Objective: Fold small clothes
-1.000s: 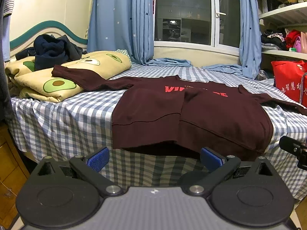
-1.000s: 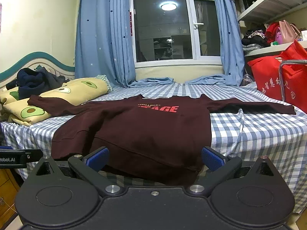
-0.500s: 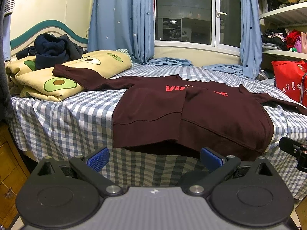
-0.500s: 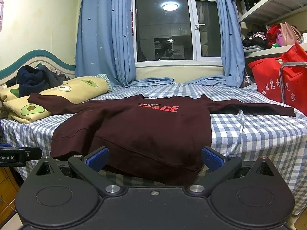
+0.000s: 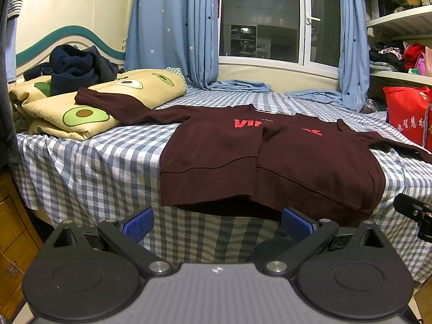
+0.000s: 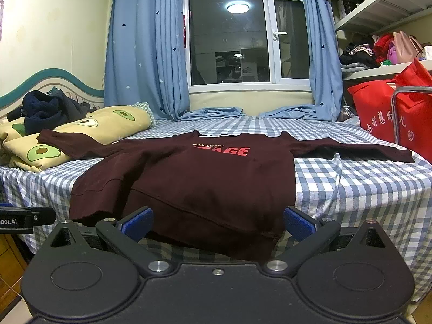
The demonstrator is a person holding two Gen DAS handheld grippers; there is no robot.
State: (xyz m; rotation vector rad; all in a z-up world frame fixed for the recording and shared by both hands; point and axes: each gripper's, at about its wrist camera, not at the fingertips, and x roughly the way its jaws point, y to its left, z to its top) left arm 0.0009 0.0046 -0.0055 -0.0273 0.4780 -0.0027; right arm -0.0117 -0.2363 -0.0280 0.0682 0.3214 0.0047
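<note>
You face a bed point(image 5: 89, 167) covered in a blue-and-white checked sheet, with a dark window point(image 6: 243, 32) and blue curtains point(image 6: 145, 43) behind it. Your left gripper point(image 5: 216, 222) has its blue-padded fingers point(image 5: 136, 222) spread wide and empty, short of the bed's edge. Your right gripper point(image 6: 217, 222) is spread the same way. Just beyond both lies a maroon sweatshirt point(image 6: 205, 178) with red lettering, its hem hanging over the near edge, one sleeve draped on an avocado-print quilt point(image 5: 81, 108).
</note>
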